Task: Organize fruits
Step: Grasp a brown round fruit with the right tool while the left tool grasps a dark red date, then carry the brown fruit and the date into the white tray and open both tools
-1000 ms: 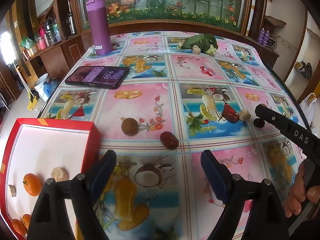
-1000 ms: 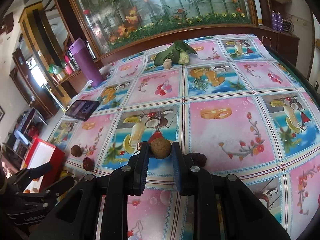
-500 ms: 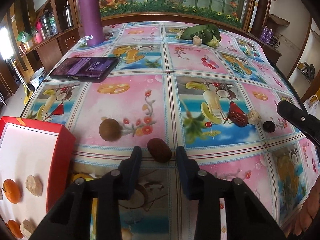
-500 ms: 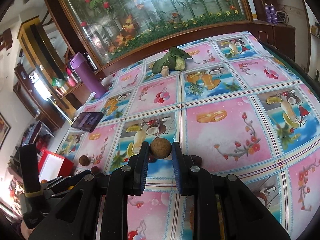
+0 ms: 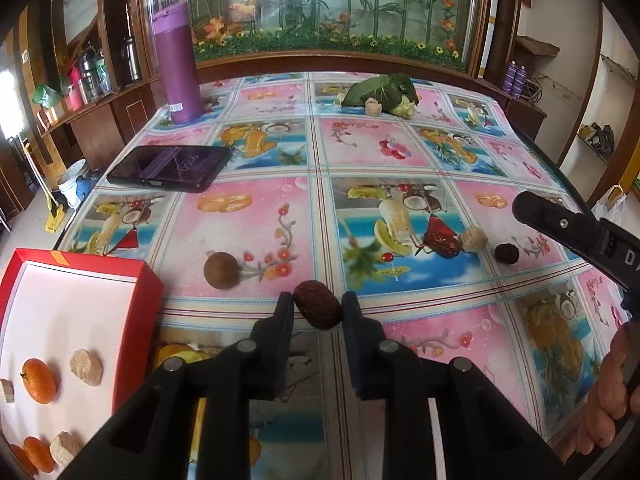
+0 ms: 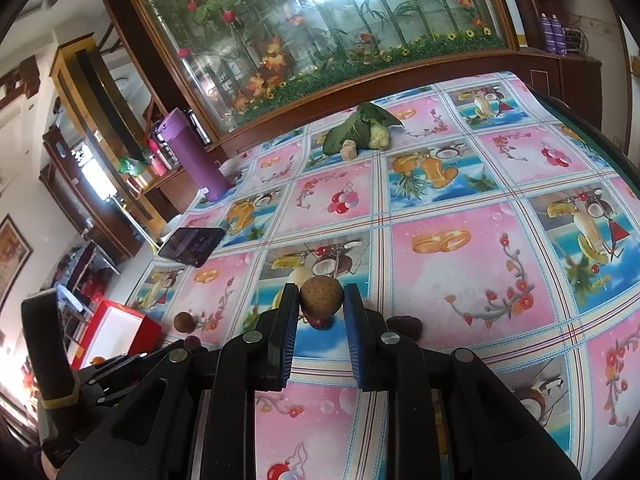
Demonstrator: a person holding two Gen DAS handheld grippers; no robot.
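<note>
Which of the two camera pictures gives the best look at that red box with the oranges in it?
The left wrist view. There the red box sits close at the lower left, open, so its white inside with oranges and pale chunks shows. In the right wrist view the red box is small and far at the left edge, partly hidden behind the other gripper, its contents barely visible.

A wrinkled red date [image 5: 318, 310] sits pinched between jaws; a round brown longan [image 6: 321, 299] likewise. Oranges [image 5: 38, 381] lie in the red box [image 5: 138, 304].
</note>
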